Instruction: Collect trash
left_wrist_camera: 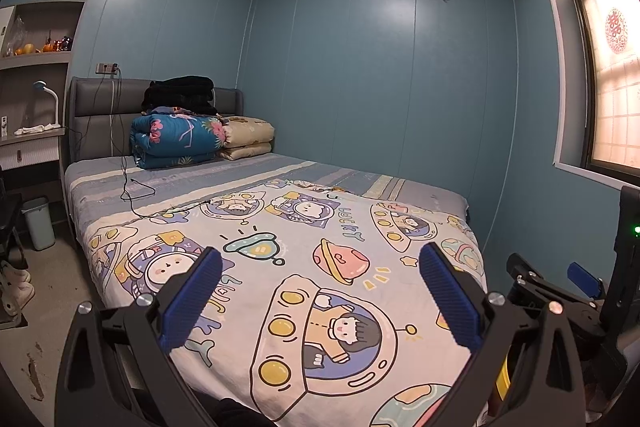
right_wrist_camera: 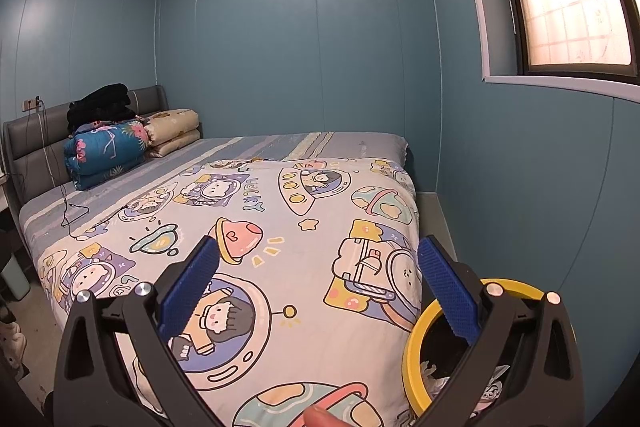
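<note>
My left gripper [left_wrist_camera: 320,291] is open and empty, held over the foot of a bed with a cartoon space-print cover [left_wrist_camera: 288,267]. My right gripper [right_wrist_camera: 318,283] is open and empty over the same cover [right_wrist_camera: 280,227]. A yellow-rimmed bin [right_wrist_camera: 416,347] stands at the bed's right side under my right finger; crumpled white trash [right_wrist_camera: 436,383] lies inside it. The right gripper also shows at the right edge of the left wrist view [left_wrist_camera: 560,291]. I see no loose trash on the bed.
Folded quilts [left_wrist_camera: 180,139] and dark clothes [left_wrist_camera: 180,93] are stacked at the headboard. A black cable [left_wrist_camera: 136,187] trails over the sheet. A pale waste bin [left_wrist_camera: 38,223] and shoes [left_wrist_camera: 16,291] sit on the floor at left, under shelves. A fingertip [right_wrist_camera: 320,417] shows at the bottom.
</note>
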`<action>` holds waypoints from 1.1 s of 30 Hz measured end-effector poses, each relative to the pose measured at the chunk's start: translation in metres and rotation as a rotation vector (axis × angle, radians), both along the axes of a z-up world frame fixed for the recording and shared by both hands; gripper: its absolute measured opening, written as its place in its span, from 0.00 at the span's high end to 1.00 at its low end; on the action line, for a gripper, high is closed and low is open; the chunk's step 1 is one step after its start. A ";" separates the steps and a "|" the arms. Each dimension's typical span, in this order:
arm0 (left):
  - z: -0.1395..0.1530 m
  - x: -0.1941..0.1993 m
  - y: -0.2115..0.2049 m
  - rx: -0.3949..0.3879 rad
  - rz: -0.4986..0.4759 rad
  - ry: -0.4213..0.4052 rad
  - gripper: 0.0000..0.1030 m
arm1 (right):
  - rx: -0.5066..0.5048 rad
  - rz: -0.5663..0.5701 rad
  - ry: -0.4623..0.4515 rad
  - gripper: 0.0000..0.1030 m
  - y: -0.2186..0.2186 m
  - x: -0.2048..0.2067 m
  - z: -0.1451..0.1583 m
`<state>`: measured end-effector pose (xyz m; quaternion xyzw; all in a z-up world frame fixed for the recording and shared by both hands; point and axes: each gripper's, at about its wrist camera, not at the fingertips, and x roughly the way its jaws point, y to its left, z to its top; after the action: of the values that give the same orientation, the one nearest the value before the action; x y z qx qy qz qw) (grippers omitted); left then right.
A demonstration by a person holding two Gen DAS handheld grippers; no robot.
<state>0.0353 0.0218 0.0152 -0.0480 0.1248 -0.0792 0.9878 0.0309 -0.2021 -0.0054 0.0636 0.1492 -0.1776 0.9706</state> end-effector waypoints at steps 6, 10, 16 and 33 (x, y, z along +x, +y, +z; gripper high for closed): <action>0.000 0.001 0.000 -0.001 0.000 0.005 0.08 | -0.001 -0.001 0.001 0.08 0.000 0.000 -0.001; -0.001 0.002 0.000 -0.002 -0.004 0.009 0.08 | 0.006 0.001 0.007 0.08 0.000 0.001 -0.002; -0.001 0.002 -0.002 -0.002 -0.007 0.012 0.08 | 0.007 0.003 0.009 0.08 -0.002 0.002 -0.004; -0.004 0.005 0.000 -0.005 -0.010 0.019 0.08 | 0.016 0.000 0.021 0.08 -0.002 0.004 -0.007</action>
<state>0.0406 0.0217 0.0115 -0.0505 0.1340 -0.0839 0.9861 0.0351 -0.2044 -0.0124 0.0695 0.1609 -0.1772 0.9684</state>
